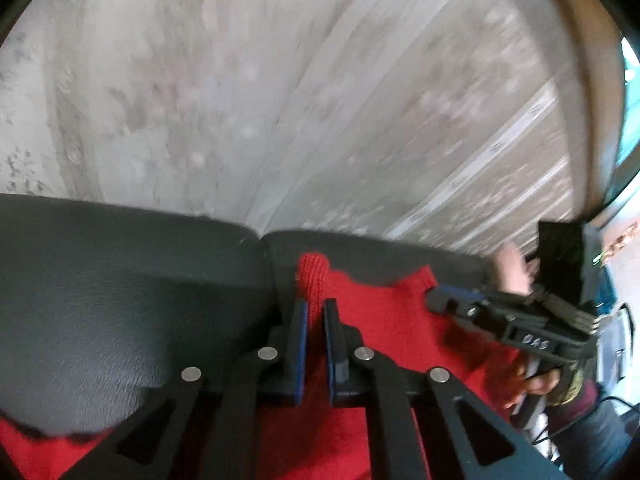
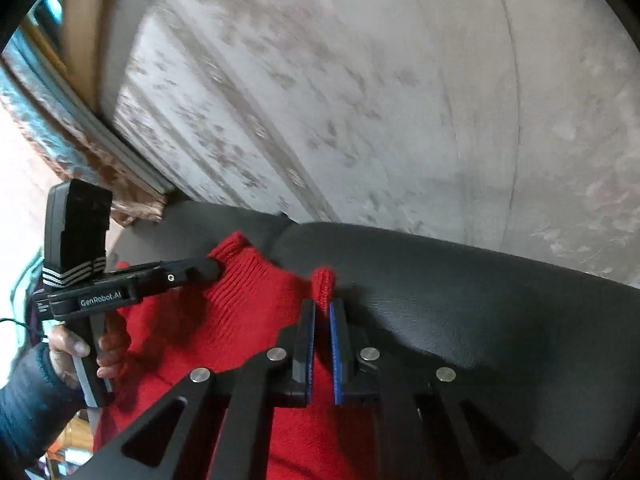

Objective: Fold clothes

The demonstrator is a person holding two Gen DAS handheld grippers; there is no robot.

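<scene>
Red knit garment [image 1: 380, 320] lies on a dark leather-like seat cushion [image 1: 120, 280], w/ a pale patterned cover [image 1: 280, 100] behind it. Left gripper [image 1: 316, 312] is clamped narrow on a bunched fold of the knit along its top edge; right gripper [image 2: 322, 312] is likewise pinched on a small raised tuft of the red fabric, jaws nearly together w/ cloth between the blue pads. In the left wrist view the other gripper comes in from the right, tip on the garment's far corner; in the right wrist view the other one bites the opposite corner from the left. Risks, as I judge: both grips hold only a thin nub of loose knit, so a quick lift or pull apart could let the fabric slip out of one side, and the fold would go crooked. Stretchy knit may also sag btwn the two holds and drag on the cushion, esp. near the seam [image 1: 260, 240] where it could snag. Uneven height btwn hands would skew the edge. Hard to tell: what kind of garment it is, since most of it is cut off under the gripper frames at the bottom; how deep the cloth sits in either jaw; background is motion-blurred, and clutter at the frame edges can't be made out.
</scene>
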